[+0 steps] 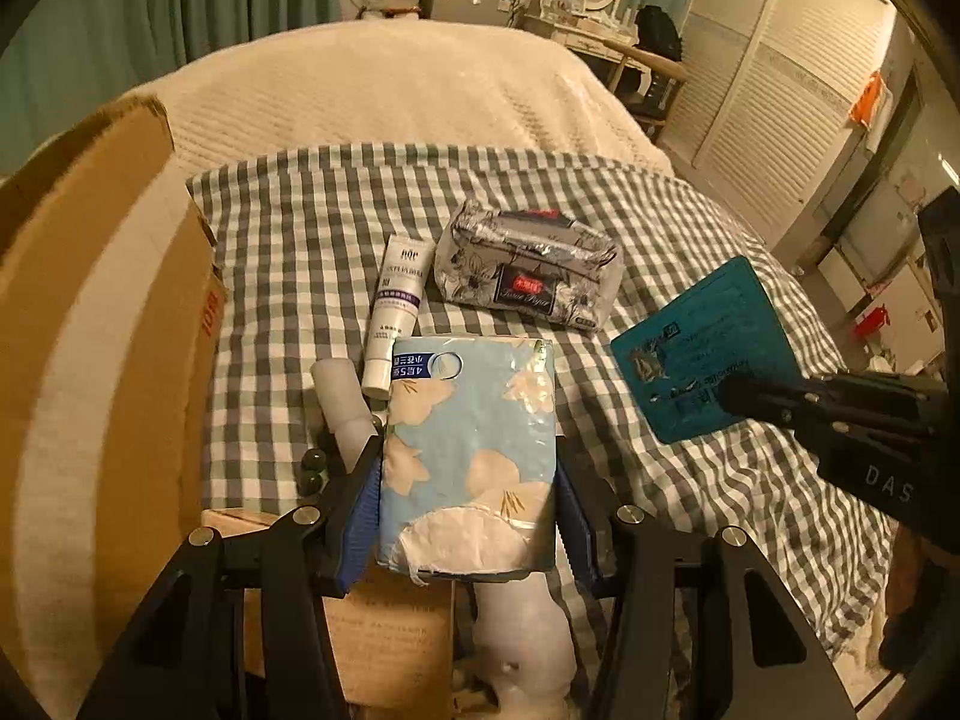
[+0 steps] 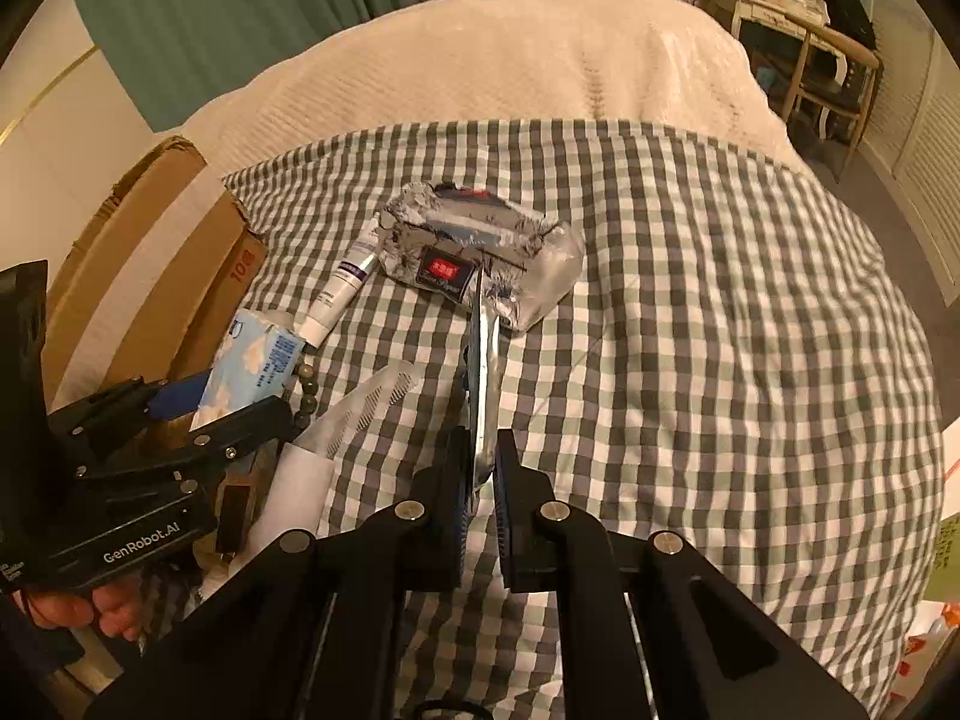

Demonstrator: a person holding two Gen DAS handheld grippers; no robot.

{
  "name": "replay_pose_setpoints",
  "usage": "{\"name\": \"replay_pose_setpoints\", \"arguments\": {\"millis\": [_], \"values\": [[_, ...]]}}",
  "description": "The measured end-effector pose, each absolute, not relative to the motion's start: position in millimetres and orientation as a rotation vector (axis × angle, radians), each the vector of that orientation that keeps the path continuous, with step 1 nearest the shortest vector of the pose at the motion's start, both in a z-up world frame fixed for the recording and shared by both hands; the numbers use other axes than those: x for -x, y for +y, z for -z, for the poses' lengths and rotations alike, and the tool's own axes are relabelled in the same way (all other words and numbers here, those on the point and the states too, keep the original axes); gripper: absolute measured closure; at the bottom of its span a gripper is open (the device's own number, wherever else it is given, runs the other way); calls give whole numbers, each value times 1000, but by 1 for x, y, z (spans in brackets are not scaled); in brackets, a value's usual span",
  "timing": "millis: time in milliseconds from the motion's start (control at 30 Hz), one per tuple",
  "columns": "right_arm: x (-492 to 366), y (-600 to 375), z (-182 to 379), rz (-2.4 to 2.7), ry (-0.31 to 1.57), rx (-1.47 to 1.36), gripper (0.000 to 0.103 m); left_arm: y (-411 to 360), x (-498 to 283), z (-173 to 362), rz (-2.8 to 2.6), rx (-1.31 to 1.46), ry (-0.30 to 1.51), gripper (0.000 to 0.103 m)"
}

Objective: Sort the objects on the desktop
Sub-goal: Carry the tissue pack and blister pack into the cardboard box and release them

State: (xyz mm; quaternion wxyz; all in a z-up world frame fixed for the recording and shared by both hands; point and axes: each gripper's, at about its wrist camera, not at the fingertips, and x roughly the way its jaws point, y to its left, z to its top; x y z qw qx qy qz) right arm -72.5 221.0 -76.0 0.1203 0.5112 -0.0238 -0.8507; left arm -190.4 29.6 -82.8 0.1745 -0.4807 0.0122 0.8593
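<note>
My left gripper (image 1: pixel 467 459) is shut on a light blue tissue pack (image 1: pixel 468 396) with a cream flower print, pressed between its blue pads and held above the checked cloth (image 1: pixel 288 228). The right wrist view shows the same tissue pack (image 2: pixel 255 363) at the left. My right gripper (image 2: pixel 482 443) is shut on a thin flat packet (image 2: pixel 483 360), seen edge-on. In the left wrist view that teal packet (image 1: pixel 696 342) shows its printed face, pinched at its lower corner by the right gripper (image 1: pixel 735 396). Both are lifted off the cloth.
A white cream tube (image 1: pixel 396 306) and a grey flower-print tissue pack (image 1: pixel 528 267) lie on the checked cloth. An open cardboard box (image 1: pixel 90 330) stands at the left. Dark beads (image 1: pixel 312 471), a white bottle (image 1: pixel 342 402) and a wooden box (image 1: pixel 384 636) sit below the left gripper.
</note>
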Motion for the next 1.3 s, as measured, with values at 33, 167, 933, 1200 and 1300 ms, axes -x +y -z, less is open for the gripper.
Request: {"name": "replay_pose_setpoints", "arguments": {"millis": [33,167,933,1200,1300], "values": [[71,221,74,2484,-60,-1490,96,28,188,77,-2440,1351,33,50],[62,218,55,2505,-9,-1473,96,21,181,53,-2469,1296,25,50],[-14,96,-152,2547,126,-983,96,-121,124,-165,-2689,1092,-21,50],[-3,26,-152,2481,13,-950,96,-186,135,-127,-2779,1225,-209,50],[7,4,-131,2418,-13,-1014,96,-208,145,-98,-2811,1314,-202,50]]}}
